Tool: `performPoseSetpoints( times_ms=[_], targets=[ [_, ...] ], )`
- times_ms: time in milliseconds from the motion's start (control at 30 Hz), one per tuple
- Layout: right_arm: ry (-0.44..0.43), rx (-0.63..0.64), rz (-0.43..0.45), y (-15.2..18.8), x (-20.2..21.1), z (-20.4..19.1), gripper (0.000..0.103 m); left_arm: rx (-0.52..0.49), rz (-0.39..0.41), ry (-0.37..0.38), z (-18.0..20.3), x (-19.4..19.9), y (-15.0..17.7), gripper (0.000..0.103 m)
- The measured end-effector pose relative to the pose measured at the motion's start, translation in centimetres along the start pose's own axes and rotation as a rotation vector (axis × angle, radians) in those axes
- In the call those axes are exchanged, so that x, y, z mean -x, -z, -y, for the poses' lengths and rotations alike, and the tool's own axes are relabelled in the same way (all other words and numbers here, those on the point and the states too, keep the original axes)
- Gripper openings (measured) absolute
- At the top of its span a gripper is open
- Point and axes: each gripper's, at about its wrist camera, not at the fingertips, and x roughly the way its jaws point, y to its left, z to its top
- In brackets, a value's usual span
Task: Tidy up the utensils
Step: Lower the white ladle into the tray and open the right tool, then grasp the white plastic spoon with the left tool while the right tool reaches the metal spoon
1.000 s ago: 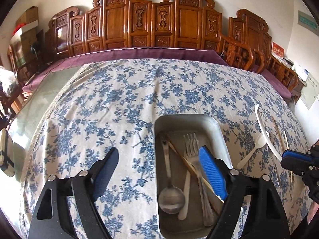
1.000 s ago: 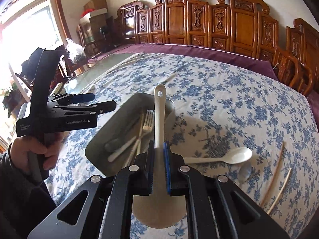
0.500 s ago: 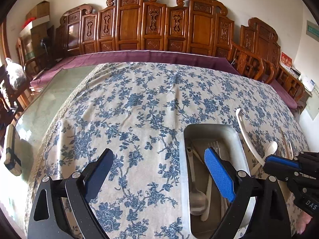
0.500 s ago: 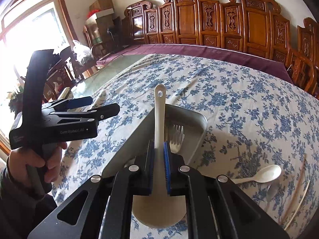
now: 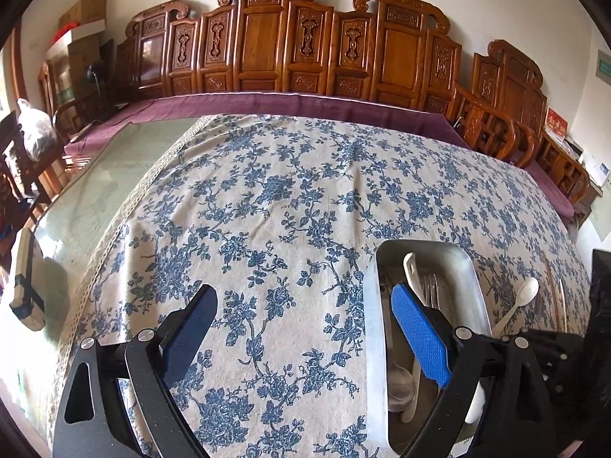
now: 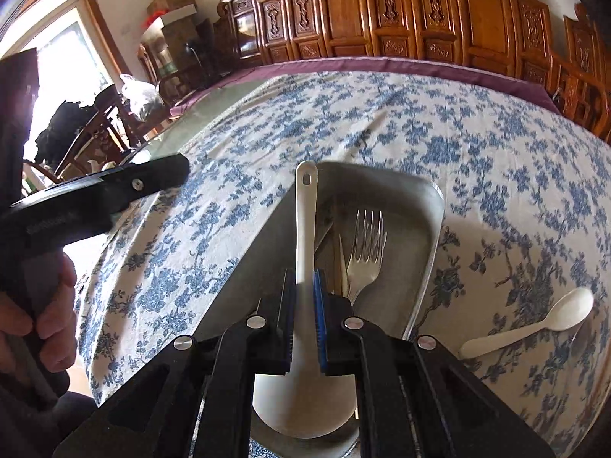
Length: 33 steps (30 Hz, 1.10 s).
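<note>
While the right tongs (image 6: 305,305) are clenched on the neck of a white ladle (image 6: 305,236), the bowl of that ladle is kept back under the jaws and its handle is pointed straight ahead, away from the camera. Directly below and ahead of it the metal tray (image 6: 431,236) is spread, its long side running nearly the same way as the handle, so the ladle is judged to lie already over the tray's near half and roughly in line with it. A drop straight down, followed by a release, seems to be all that is called for; no turn looks needed. A fork (image 6: 366,244) is seen lying lengthwise in the tray just right of the handle, with chopsticks beside it.

The left tongs (image 5: 301,339) are spread wide with nothing between them, held over the flowered cloth (image 5: 290,206) to the tray's left; the right hand is therefore the nearer one. A white spoon (image 6: 534,328) is left on the cloth right of the tray.

From the left wrist, a metal spoon (image 5: 399,381) at the tray's near end is shown, which is hidden from the right wrist by its own jaws and the ladle bowl. From the right wrist alone the grip itself and the hand (image 6: 34,324) holding the left tongs are shown.
</note>
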Motion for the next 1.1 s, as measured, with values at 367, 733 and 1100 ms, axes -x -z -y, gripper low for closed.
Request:
performPoseSetpoints(
  times_ms=[367,733,1100],
  targets=[
    [-0.085,-0.096,-0.013,0.6,-1.4,0.2,0.011,-0.014,-0.005,-0.009,0.4,-0.2,0.1,0.089],
    [-0.056,-0.012,0.036,1.0,0.7,0.7,0.014,-0.024,0.000,-0.001,0.9,-0.2,0.3,0.089],
    [0.103,0.128,0.133,4.5,8.9,5.8,0.069,-0.069,0.027,0.057,4.6,0.8,0.7,0.089]
  ],
)
